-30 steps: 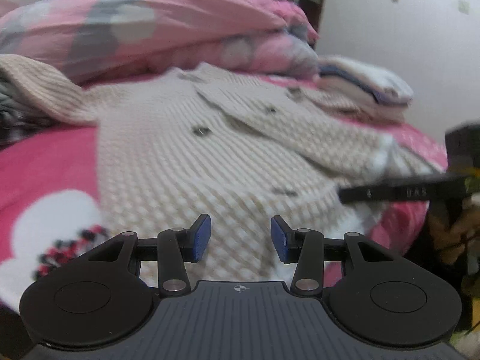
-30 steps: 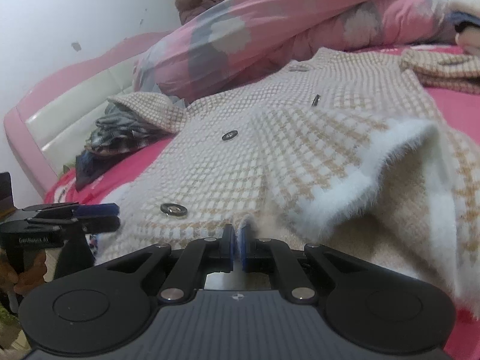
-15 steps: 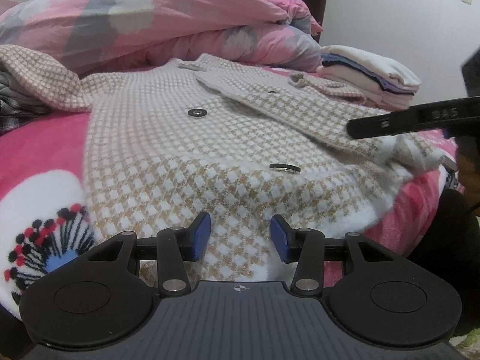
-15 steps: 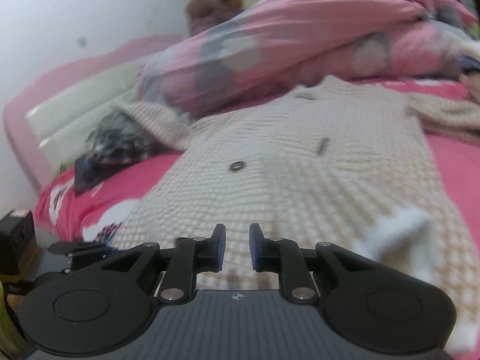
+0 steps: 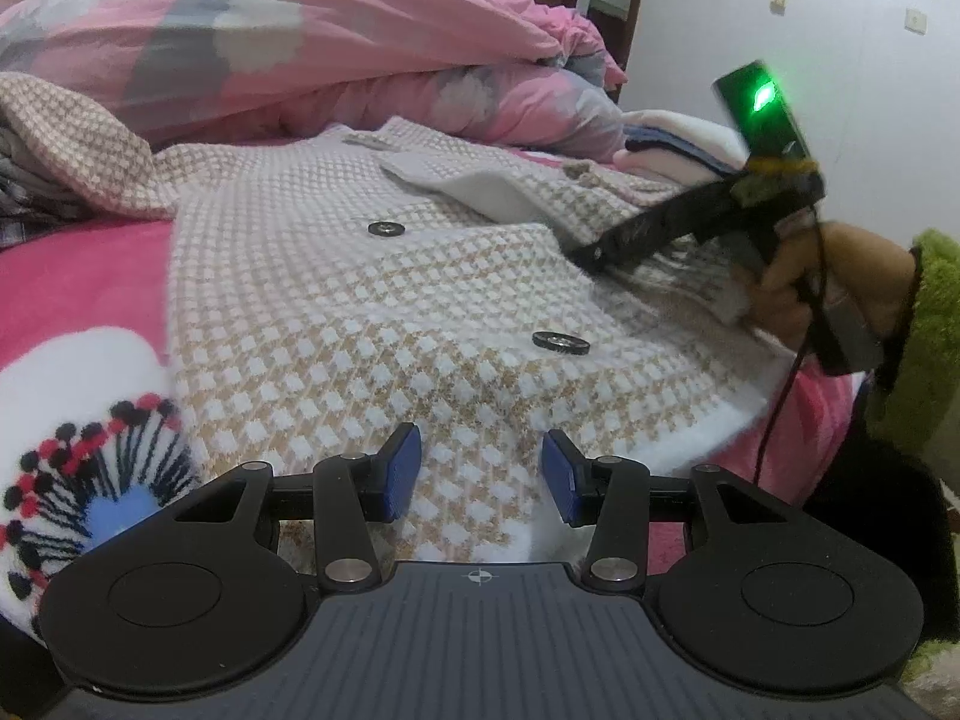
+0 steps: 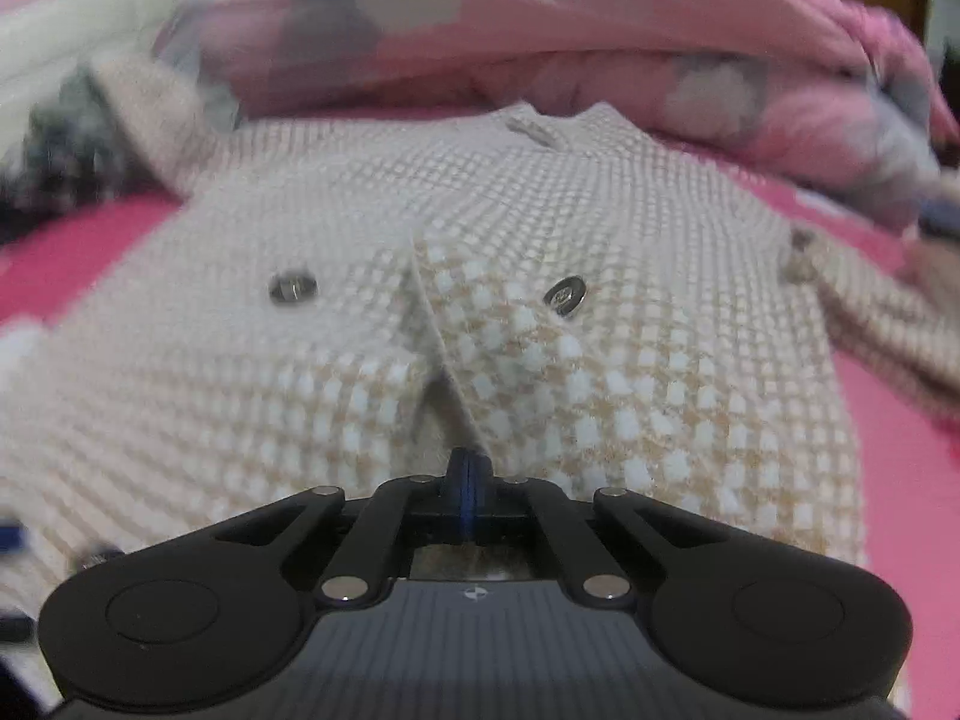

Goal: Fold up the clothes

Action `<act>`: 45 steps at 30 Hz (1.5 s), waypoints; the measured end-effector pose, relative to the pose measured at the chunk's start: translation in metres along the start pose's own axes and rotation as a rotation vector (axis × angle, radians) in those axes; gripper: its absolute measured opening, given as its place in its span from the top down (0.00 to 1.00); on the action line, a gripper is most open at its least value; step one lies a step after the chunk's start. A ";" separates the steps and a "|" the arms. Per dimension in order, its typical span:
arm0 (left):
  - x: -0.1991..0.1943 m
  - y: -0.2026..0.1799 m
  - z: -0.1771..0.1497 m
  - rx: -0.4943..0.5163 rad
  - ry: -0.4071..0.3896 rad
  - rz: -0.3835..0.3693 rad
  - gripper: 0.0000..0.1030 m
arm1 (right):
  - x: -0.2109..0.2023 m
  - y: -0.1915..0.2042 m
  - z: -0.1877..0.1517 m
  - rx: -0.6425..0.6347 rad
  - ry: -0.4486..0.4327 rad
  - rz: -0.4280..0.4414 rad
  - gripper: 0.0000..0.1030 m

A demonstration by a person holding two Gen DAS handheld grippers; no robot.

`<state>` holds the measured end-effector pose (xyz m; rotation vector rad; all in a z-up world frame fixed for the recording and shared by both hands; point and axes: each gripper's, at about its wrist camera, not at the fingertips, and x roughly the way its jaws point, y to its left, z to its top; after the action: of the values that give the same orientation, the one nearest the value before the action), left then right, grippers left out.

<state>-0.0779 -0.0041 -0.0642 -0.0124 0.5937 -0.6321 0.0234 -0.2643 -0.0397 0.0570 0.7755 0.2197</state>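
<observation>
**Fingers on the checked jacket: right pair pinched, left pair apart**

Fingers of the right gripper (image 6: 467, 480) are pressed together, and the front edge of the beige-and-white checked jacket (image 6: 600, 372) meets them right at the tips; the cloth rises in a fold from that point, so the pair looks clamped on the jacket's edge. This view is blurred, but two dark round buttons (image 6: 564, 297) show either side of the fold.

The left gripper (image 5: 480, 474) has its blue pads (image 5: 401, 471) well apart with nothing between them, hovering over the jacket's near hem (image 5: 468, 516). From this side the jacket (image 5: 360, 312) lies spread flat on the bed (image 5: 78, 276), whose pink cover carries a white patch with a red, black and blue motif. Two buttons (image 5: 561, 342) lie on its front. The right gripper (image 5: 600, 252) reaches in from the right edge, its tips at the jacket's far side, held by a hand (image 5: 840, 282) in a green fuzzy cuff; a green light glows on top of it.

Beyond the jacket lies a heaped pink-and-grey quilt (image 5: 300, 54), and to its right a small pile of folded clothes (image 5: 672, 147).
</observation>
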 end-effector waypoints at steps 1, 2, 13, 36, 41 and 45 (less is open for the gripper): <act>0.000 0.000 -0.001 -0.004 -0.003 -0.003 0.56 | -0.002 -0.006 0.003 0.046 0.002 0.024 1.00; 0.000 0.001 -0.002 -0.006 -0.006 -0.006 0.56 | -0.004 -0.012 0.006 0.093 0.004 0.049 1.00; 0.001 0.006 -0.003 -0.023 -0.017 -0.029 0.56 | 0.016 -0.051 0.022 0.450 0.106 0.307 0.71; -0.001 0.009 0.001 -0.043 0.003 -0.043 0.55 | 0.015 -0.011 0.016 0.184 0.075 0.208 0.92; -0.002 0.005 0.001 -0.028 0.013 -0.036 0.55 | 0.008 -0.001 0.021 0.084 -0.005 0.164 0.92; -0.002 0.003 0.000 -0.019 0.017 -0.028 0.55 | 0.029 -0.001 0.011 0.027 0.030 0.130 0.92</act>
<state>-0.0779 -0.0003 -0.0639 -0.0327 0.6172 -0.6542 0.0510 -0.2589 -0.0520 0.1305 0.8056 0.3342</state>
